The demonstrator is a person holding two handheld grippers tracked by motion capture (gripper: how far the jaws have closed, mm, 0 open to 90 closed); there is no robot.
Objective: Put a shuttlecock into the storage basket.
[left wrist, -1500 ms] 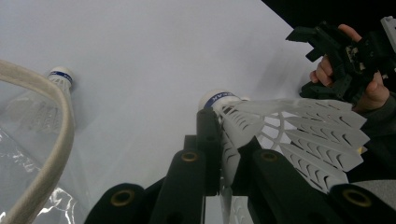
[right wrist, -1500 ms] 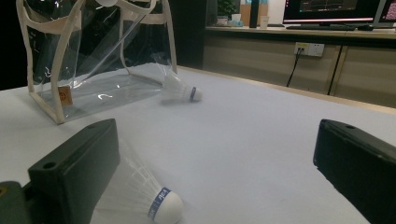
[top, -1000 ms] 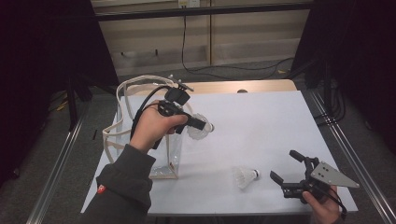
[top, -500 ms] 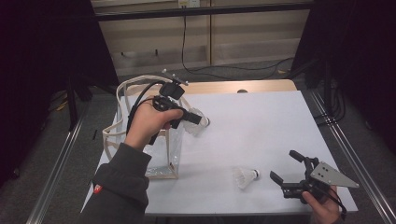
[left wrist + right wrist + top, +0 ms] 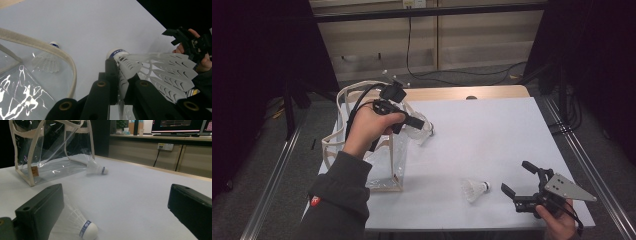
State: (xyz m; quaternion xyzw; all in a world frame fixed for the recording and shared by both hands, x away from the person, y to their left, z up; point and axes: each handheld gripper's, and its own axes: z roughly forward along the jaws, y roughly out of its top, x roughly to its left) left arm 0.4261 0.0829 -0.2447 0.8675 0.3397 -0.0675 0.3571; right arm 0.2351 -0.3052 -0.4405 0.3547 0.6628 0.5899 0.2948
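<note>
My left gripper (image 5: 122, 72) is shut on the skirt of a white shuttlecock (image 5: 117, 53), its cork pointing away from me. In the high view this gripper (image 5: 416, 122) hovers beside the upper right edge of a clear plastic bag (image 5: 387, 170) with cream straps. A second shuttlecock (image 5: 96, 168) lies on the white table (image 5: 492, 130) by the bag's side, also seen past a strap (image 5: 47, 60). A third shuttlecock (image 5: 474, 189) lies near the front edge, just left of my right gripper (image 5: 517, 177). That gripper (image 5: 116, 195) is open, with the shuttlecock (image 5: 80, 226) by its left jaw.
The bag (image 5: 50, 157) stands upright at the table's left side. Metal rails (image 5: 277, 175) run along both sides of the table. A wooden strip (image 5: 472, 93) and cables lie beyond the far edge. A desk with monitors (image 5: 180, 125) is in the background.
My left hand has shifted slightly left and back toward the bag, carrying its shuttlecock. The right gripper and the shuttlecock beside it have stayed put.
</note>
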